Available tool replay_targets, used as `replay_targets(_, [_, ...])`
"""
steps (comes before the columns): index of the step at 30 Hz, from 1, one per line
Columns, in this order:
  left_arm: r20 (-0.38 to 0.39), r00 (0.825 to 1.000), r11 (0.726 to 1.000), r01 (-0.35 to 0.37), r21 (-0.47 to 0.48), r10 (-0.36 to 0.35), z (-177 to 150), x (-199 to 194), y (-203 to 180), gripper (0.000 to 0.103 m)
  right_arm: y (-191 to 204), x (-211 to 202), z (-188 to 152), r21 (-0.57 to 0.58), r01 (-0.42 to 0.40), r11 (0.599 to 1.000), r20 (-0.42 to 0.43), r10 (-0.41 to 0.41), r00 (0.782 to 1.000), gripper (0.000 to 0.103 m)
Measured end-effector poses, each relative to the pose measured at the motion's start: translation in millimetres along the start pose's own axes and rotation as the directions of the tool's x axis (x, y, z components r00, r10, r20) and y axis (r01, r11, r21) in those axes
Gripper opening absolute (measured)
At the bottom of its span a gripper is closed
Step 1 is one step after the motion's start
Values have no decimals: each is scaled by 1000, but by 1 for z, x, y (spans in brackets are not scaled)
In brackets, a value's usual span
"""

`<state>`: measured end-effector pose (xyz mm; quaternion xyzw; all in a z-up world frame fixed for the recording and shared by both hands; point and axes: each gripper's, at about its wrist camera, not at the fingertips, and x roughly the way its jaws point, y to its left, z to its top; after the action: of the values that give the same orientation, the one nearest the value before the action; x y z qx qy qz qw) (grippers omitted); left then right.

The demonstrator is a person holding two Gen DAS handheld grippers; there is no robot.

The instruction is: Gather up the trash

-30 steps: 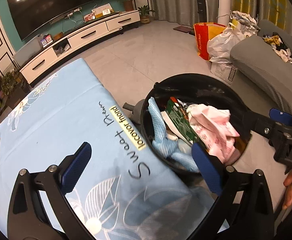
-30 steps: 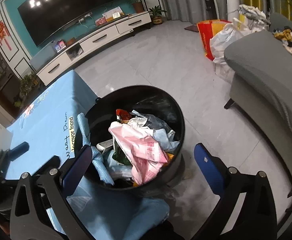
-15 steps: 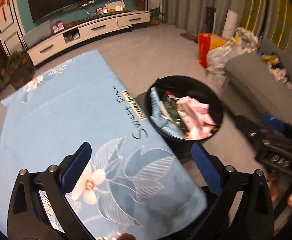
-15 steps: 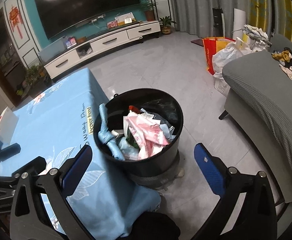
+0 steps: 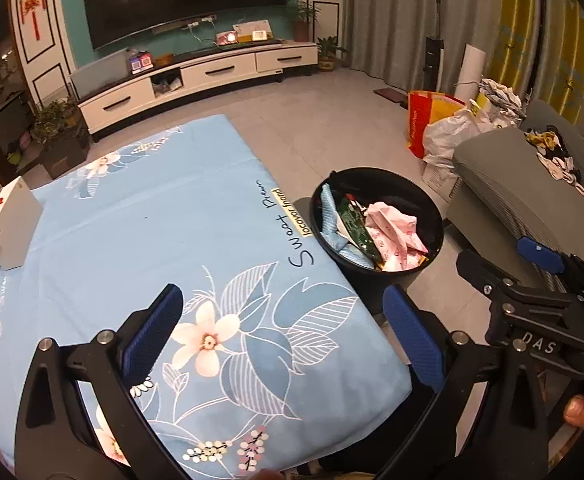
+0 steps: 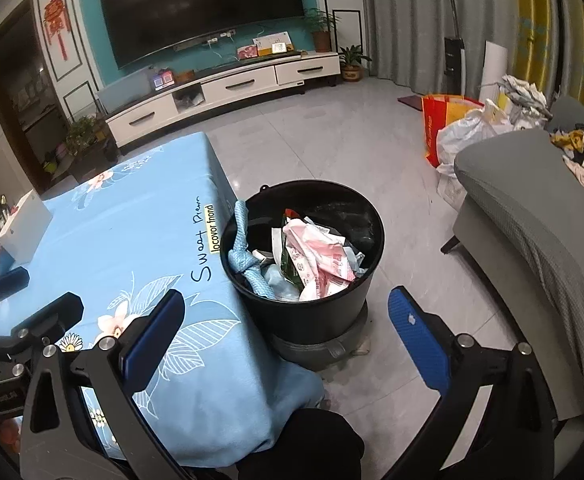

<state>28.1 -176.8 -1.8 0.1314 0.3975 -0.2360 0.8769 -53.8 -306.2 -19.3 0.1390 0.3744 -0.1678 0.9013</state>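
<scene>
The round black plastic trash bin (image 6: 302,256), filled with crumpled pink-and-white wrappers (image 6: 320,258), was seen just beside the edge of the light-blue floral tablecloth (image 5: 164,248), printed "Sweet"; bare grey tiled floor (image 6: 332,140) lay beyond; the left gripper (image 5: 282,332) and right gripper (image 6: 286,334) were both spread wide, nothing held.

1 black trash bin (image 6: 304,312) holds 1 pink-and-white wrapper (image 6: 320,258), 1 blue cloth (image 6: 242,248) and 1 green packet (image 5: 354,224). 1 white box (image 5: 10,226) sits on 1 blue tablecloth (image 5: 152,232). 2 grippers: left gripper (image 5: 282,338), right gripper (image 6: 284,338).
</scene>
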Motion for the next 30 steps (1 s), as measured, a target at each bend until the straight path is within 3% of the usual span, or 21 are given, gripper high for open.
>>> replay_targets(10, [24, 999, 999, -35, -30, 36, -2, -9, 14, 100, 8, -5, 3, -19, 16, 1000, 10, -16, 1000, 100])
replay_targets(30, [16, 999, 998, -35, -43, 35, -4, -10, 19, 100, 14, -5, 2, -33, 19, 999, 10, -19, 1000, 100])
